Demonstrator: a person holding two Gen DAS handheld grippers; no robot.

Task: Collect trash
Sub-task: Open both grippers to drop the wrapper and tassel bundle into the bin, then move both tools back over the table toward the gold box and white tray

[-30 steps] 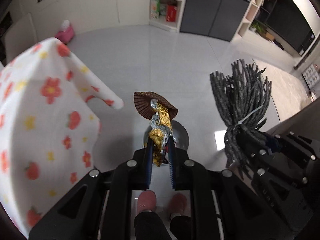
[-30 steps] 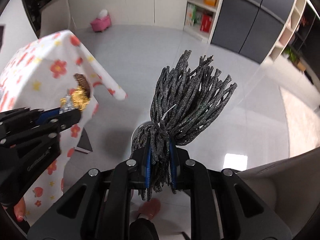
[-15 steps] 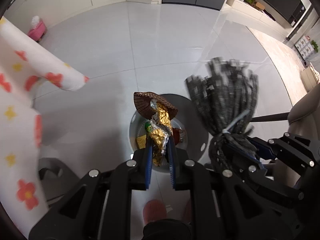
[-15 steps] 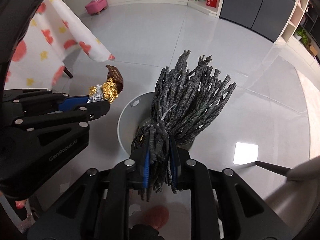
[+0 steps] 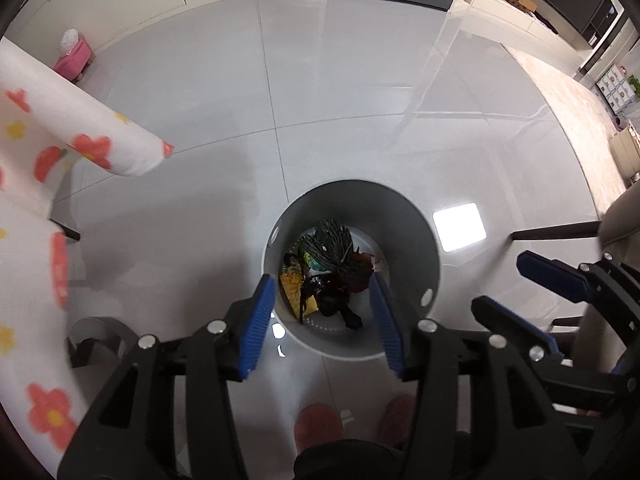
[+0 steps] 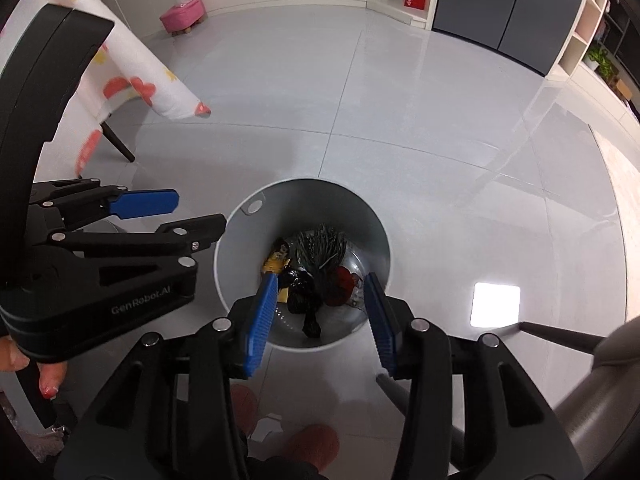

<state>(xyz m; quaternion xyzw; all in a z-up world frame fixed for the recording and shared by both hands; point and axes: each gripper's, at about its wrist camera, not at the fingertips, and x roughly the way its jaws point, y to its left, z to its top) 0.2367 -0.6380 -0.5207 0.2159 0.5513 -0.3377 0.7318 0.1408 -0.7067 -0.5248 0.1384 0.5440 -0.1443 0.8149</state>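
Note:
A round grey trash bin (image 5: 404, 216) stands on the floor below both grippers; it also shows in the right wrist view (image 6: 372, 220). Inside lie the dark grey string bundle (image 5: 330, 246), seen too in the right wrist view (image 6: 320, 248), and other trash: yellow wrapper (image 5: 294, 284), red and black pieces. My left gripper (image 5: 322, 316) is open and empty above the bin. My right gripper (image 6: 318, 312) is open and empty above the bin, and shows at the right of the left wrist view (image 5: 520, 292).
A table with a white flowered cloth (image 5: 48, 152) stands to the left, one cloth corner hanging out. A beige chair (image 6: 600, 392) with dark legs is at the right. A pink stool (image 6: 182, 14) and shelves stand far back. My feet in pink slippers (image 5: 318, 426) are below.
Both grippers have opened over the bin. The foil and brown paper cup dropped from the left one and the grey string bundle from the right one; both now lie in the bin.

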